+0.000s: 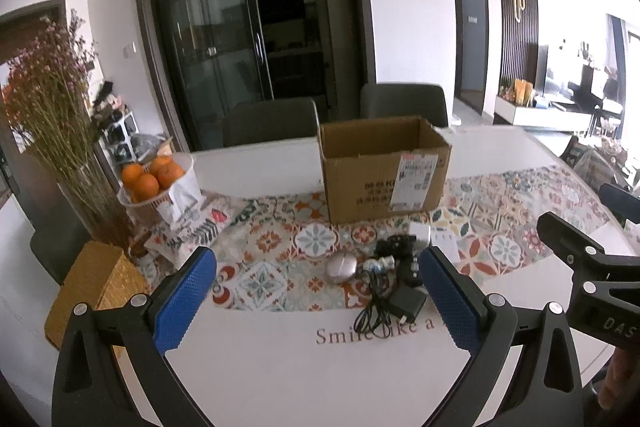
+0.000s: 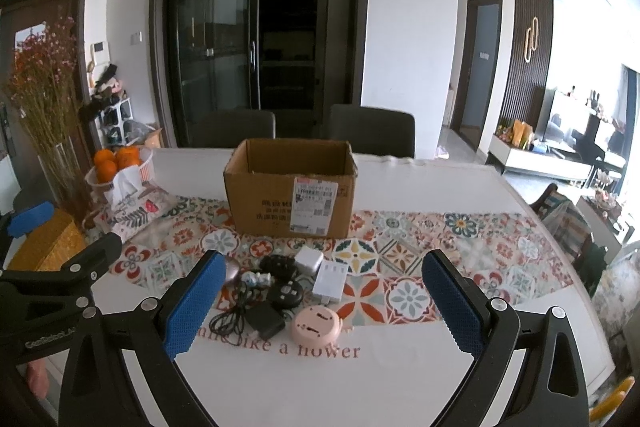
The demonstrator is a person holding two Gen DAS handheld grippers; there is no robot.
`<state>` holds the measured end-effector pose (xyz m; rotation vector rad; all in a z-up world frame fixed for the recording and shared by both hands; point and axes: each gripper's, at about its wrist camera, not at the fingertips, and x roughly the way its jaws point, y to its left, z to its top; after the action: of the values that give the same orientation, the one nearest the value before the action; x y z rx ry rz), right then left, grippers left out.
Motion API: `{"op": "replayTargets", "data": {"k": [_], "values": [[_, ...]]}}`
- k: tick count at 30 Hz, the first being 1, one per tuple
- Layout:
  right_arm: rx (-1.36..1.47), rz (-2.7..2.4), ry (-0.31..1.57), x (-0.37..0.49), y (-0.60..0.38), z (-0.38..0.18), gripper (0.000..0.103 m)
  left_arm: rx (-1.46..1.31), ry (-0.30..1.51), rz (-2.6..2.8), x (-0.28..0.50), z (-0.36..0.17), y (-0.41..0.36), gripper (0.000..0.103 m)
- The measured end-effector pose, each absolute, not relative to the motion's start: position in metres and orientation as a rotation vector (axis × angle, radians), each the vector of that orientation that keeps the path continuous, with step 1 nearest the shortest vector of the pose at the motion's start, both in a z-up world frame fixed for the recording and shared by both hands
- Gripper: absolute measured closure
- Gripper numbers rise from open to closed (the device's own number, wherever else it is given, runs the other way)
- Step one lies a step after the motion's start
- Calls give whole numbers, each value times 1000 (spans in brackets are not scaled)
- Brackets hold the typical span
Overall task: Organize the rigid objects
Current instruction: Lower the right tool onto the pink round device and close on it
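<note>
A: Status?

B: Nothing's going in yet. The box (image 2: 290, 187) is sitting open on the worktop (image 2: 420, 183); no contents are showing. The pile (image 2: 280, 291) is lying just in front of it: chargers, cable, pink disc (image 2: 316, 325), all loose.

A: Claws?

B: Left claw (image 1: 318, 301) and right claw (image 2: 320, 307) are both gaping wide, holding nothing, hovering short of the pile.
</note>
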<state>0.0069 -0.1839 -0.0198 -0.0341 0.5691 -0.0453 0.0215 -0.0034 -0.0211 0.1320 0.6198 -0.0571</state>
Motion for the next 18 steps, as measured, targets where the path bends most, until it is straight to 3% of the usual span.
{"op": "replayTargets", "data": {"k": [18], "values": [[-96, 49, 838, 67, -201, -126, 4, 212, 874, -70, 62, -117, -32, 0]]}}
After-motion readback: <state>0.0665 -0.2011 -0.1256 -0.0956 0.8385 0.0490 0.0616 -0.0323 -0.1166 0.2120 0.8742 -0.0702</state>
